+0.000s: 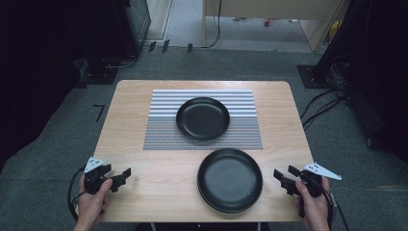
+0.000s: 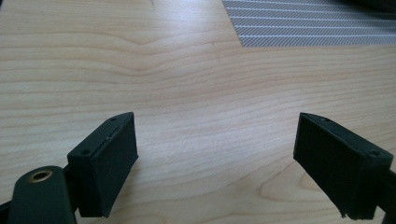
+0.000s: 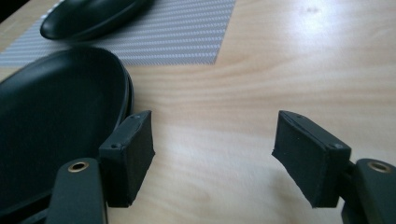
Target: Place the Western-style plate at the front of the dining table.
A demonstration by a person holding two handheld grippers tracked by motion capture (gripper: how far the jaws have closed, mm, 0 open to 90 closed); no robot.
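Where the pale wooden bench (image 1: 159,178) fills the high view: holds a striped grey placemat (image 1: 166,132) at centre, towards the far edge, with one black plate (image 1: 202,118) resting on it, overlapping the mat's right-of-centre part. Nearer the person, a second black plate (image 1: 230,180), larger in view, directly on the bare wood, just short of the mat's near edge and apart from the first plate; appears in the right gripper view to be a stack of two, a second rim showing beneath.

Left tool (image 1: 124,174): held in the left hand (image 1: 91,202) at the near left corner of the bench, jaws spread wide, nothing between them; in the left gripper view (image 2: 217,158) only bare wood ahead, mat corner (image 2: 317,28) at upper right. Nothing standing between this tool and the mat.

Right tool (image 1: 285,174): held in the right hand (image 1: 312,204) at the near right edge, jaws likewise spread wide and empty; in the right gripper view (image 3: 212,154) the near plate (image 3: 51,121) lies just beside the left-hand jaw, whether touching cannot be told. Far plate (image 3: 88,16) and mat (image 3: 182,32) beyond it.

Surroundings: grey carpeted floor (image 1: 53,163), black cables (image 1: 322,108) trailing at right, dark equipment stands at both far sides.
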